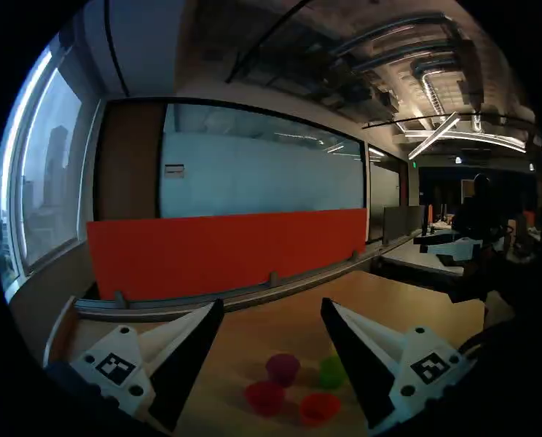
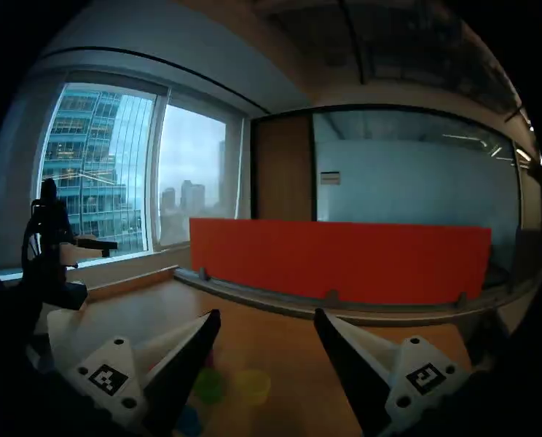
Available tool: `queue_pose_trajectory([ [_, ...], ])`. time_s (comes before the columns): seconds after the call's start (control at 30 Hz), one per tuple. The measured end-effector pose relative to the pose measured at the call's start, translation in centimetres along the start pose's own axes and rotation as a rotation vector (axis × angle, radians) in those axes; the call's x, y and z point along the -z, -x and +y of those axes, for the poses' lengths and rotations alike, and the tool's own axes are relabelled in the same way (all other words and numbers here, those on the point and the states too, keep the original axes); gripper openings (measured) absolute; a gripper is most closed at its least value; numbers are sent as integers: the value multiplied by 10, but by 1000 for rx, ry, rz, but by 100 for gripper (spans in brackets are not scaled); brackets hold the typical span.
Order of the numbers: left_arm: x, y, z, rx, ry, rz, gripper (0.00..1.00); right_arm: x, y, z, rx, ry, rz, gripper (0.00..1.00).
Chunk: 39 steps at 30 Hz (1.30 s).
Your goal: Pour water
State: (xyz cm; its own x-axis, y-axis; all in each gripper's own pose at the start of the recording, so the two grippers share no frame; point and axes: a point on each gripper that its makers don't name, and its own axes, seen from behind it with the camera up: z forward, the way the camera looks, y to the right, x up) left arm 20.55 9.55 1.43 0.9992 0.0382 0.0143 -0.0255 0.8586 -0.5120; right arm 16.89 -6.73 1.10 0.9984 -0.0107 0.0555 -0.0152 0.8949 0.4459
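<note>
2 wide-spread grippers [image 1: 271,301] [image 2: 266,312] above coloured cups [image 1: 283,368]

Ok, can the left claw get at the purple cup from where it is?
Probably yes: the left claw is open, and the purple cup stands on the table straight ahead of it, nothing in the way, though the red cup sits close by.

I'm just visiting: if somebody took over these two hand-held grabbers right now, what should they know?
Left gripper: jaws open, empty, above the table.
Right gripper: jaws open, empty.
Purple cup, green cup, red cup and orange cup stand grouped on the table ahead of the left gripper; a yellow cup sits ahead of the right.
Done: nothing gripped, no pouring evident.
Left: the whole pour.
</note>
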Motion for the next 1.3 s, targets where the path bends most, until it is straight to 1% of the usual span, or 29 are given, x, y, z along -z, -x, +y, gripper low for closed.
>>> queue_pose_trajectory([
  [0.2,-4,1,8,-3,39,-7,99,0,3,-9,24,-39,-19,100],
  [0.5,-5,7,13,-8,82,-30,99,1,13,-26,63,-108,-65,100],
  [0.7,-7,17,17,-21,105,-51,99,3,17,-31,63,-135,-77,100],
  [0.9,-10,27,20,-34,119,-70,99,3,28,-34,57,-159,-107,100],
  [1.03,-13,35,23,-32,131,-83,99,3,37,-36,68,-179,-131,100],
  [1.3,-15,54,29,-32,158,-118,99,7,57,-43,112,-227,-182,100],
])
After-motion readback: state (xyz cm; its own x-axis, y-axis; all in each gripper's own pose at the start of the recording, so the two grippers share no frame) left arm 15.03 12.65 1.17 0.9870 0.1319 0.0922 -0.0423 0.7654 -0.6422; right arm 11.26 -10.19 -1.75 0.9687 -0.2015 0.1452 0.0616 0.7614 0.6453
